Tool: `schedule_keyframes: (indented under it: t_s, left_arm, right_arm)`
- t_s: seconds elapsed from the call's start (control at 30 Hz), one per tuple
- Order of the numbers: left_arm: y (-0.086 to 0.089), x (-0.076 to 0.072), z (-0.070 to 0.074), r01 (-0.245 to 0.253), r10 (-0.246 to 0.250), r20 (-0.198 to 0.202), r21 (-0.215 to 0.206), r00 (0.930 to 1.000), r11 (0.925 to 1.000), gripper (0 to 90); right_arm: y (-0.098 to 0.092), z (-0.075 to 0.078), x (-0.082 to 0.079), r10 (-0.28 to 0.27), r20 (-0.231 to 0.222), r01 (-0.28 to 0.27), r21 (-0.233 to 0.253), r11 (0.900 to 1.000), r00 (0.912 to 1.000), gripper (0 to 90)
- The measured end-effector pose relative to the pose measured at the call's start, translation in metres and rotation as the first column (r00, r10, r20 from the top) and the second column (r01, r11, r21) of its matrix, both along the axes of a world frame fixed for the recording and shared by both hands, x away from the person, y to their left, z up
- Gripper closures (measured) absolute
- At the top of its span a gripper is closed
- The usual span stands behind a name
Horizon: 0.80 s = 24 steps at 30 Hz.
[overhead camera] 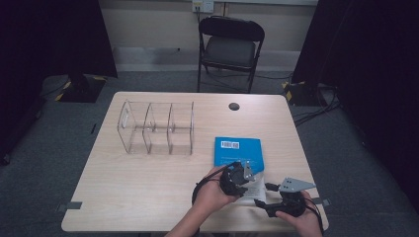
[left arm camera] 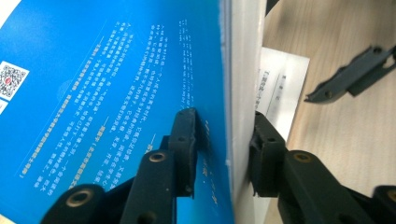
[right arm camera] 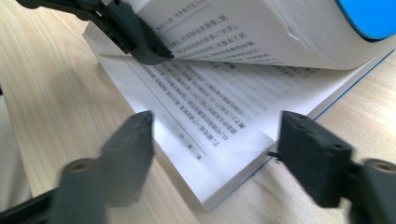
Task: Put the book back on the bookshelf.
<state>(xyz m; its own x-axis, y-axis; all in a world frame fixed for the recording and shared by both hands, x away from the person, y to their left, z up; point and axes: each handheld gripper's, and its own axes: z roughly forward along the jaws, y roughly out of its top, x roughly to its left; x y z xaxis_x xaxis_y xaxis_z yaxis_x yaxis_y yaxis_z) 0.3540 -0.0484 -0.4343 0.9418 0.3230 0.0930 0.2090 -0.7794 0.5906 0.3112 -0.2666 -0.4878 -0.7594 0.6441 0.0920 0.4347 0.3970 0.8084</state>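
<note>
Table (overhead camera: 148, 197): one, pale wood, with one small dark round spot (overhead camera: 234, 106) near its far edge.
Chair (overhead camera: 230, 47): one, black, folding, on the floor beyond the table's far side.
Organizer (overhead camera: 157, 128): one, clear plastic, three compartments in a row, standing left of centre, well apart from my tongs.
Book (overhead camera: 237, 150): one, blue cover, lying on the near right part of the table. Its upper block of pages is lifted and curled; the lower pages lie flat on the wood with printed text showing (right arm camera: 210, 107).
Hands: two, mine, coming in from the near edge, one on each tool.
Left gripper (left arm camera: 224, 144): clenched on the lifted block of pages, one jaw on the blue cover, the other against the white underside. In the high view it sits over the book's near edge (overhead camera: 237, 178).
Right gripper (right arm camera: 215, 154): released, jaws wide apart, one at either side of the flat pages' near corner, touching nothing I can see. In the high view it sits just right of the left one (overhead camera: 284, 200).
</note>
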Motion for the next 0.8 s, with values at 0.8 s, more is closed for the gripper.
schedule_keyframes:
  t_s: [0.8]
  left_arm:
    - [-0.003, 0.019, 0.045, -0.049, 0.054, -0.093, 0.053, 0.9942, 0.9974, 72.7]
  right_arm:
    - [0.006, -0.007, -0.003, 0.005, -0.015, -0.006, -0.025, 1.0, 0.9999, 13.5]
